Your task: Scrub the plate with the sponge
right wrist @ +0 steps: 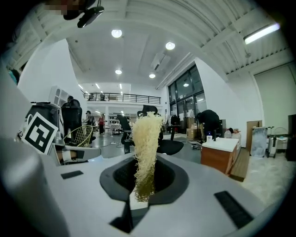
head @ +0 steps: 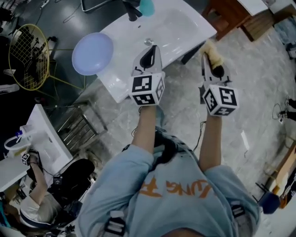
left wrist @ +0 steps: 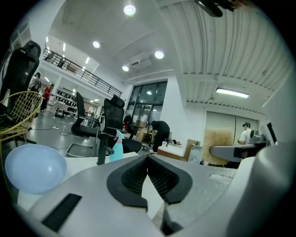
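A pale blue plate [head: 92, 53] lies on the left corner of a white sink top [head: 185, 25], and it also shows at the lower left of the left gripper view [left wrist: 34, 167]. My left gripper [head: 148, 55] hovers over the sink top's near edge, to the right of the plate, jaws shut with nothing between them [left wrist: 148, 159]. My right gripper [head: 210, 58] is off the sink top's right corner, shut on a yellowish fibrous sponge [head: 211, 49]. In the right gripper view the sponge [right wrist: 147, 139] stands up from between the pads.
A teal spray bottle [head: 146, 6] and a black faucet [head: 132, 11] stand at the sink top's far edge. A yellow wire chair [head: 27, 55] is at the left, a wooden desk [head: 226, 14] at the right. Another person sits at the lower left.
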The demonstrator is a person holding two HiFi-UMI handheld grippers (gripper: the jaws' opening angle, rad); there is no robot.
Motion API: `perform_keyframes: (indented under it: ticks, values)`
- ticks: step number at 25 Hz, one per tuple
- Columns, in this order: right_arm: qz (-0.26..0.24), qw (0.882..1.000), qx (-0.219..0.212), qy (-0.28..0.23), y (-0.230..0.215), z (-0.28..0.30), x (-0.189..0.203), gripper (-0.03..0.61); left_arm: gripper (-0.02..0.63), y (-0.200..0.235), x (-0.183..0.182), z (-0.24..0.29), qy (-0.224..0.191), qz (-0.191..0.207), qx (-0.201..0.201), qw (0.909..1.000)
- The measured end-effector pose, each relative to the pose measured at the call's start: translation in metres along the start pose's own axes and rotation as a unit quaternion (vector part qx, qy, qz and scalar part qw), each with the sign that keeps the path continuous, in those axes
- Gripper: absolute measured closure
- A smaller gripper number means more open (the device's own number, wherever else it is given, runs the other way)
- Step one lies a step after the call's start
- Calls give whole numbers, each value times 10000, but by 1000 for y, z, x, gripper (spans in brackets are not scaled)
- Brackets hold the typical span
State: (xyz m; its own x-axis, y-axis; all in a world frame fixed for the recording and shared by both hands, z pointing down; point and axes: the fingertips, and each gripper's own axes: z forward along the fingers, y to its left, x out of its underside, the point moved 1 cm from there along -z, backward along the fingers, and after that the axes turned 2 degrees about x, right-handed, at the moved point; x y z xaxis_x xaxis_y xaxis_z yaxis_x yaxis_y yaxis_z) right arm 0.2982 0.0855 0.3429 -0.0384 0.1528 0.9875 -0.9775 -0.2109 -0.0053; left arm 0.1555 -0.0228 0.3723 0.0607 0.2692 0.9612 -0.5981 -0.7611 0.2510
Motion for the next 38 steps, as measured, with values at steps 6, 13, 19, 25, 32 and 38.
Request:
perform_keyframes:
  ticks: [6, 13, 19, 25, 32, 38]
  values:
    - [-125, 9991, -158, 361, 12, 83, 8, 545, 611, 61, 4, 53, 210, -241, -98, 9994]
    - [-319, 9958, -355, 781, 6, 130, 23, 545, 611, 98, 14, 83, 283, -385, -404, 9980]
    - [-325, 9902, -950, 974, 27, 184, 44, 545, 611, 145, 14, 75, 230, -300, -1166, 9925]
    - [-372, 9795, -1731, 958, 74, 215, 46, 545, 611, 192, 8, 35, 181, -165, -2082, 9778]
    - [-597, 9565, -2631, 1111, 157, 226, 66, 545, 611, 244, 13, -39, 99, -103, -3061, 9519]
    - [-697, 9387, -3206, 1056, 224, 221, 64, 545, 611, 300, 28, -124, 142, -298, -4058, 9134]
